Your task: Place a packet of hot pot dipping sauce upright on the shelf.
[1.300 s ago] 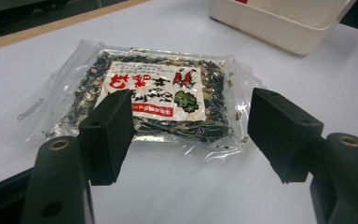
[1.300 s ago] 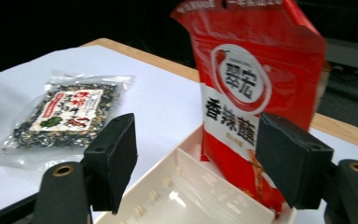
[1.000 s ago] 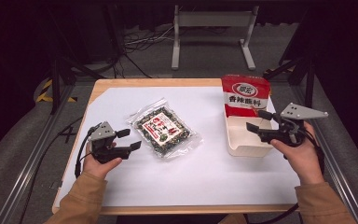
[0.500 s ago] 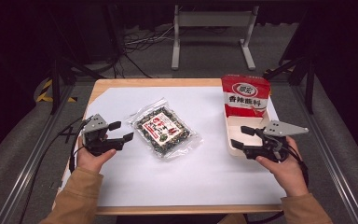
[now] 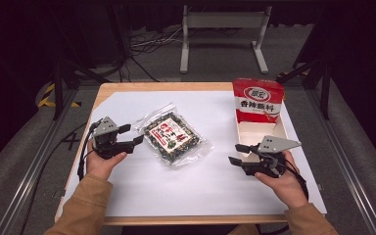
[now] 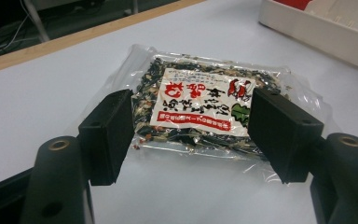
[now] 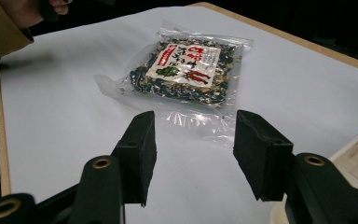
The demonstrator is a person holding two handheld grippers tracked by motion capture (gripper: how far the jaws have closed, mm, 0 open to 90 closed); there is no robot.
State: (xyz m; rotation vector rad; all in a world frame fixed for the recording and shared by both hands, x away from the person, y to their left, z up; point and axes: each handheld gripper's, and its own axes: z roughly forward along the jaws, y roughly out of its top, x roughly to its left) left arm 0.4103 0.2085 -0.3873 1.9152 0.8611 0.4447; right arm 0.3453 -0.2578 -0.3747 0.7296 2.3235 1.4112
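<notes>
A clear plastic bag of dark dried mix with a red-and-white label lies flat on the white sheet. My left gripper hovers just left of it, jaws open and empty, pointing at the bag's near edge. My right gripper is to the bag's right, in front of the white tray. Its jaws have just been closing and stand open with nothing between them. A red-and-white snack pouch stands upright at the far end of the tray.
The white sheet covers a wooden table with dark floor around it. A metal stand and cables lie beyond the far edge. The tray's side wall is seen behind the bag in the left gripper view.
My right hand has come down and toward the near left, away from the tray, with its jaws narrower than before. The left hand has stayed almost where it was.
</notes>
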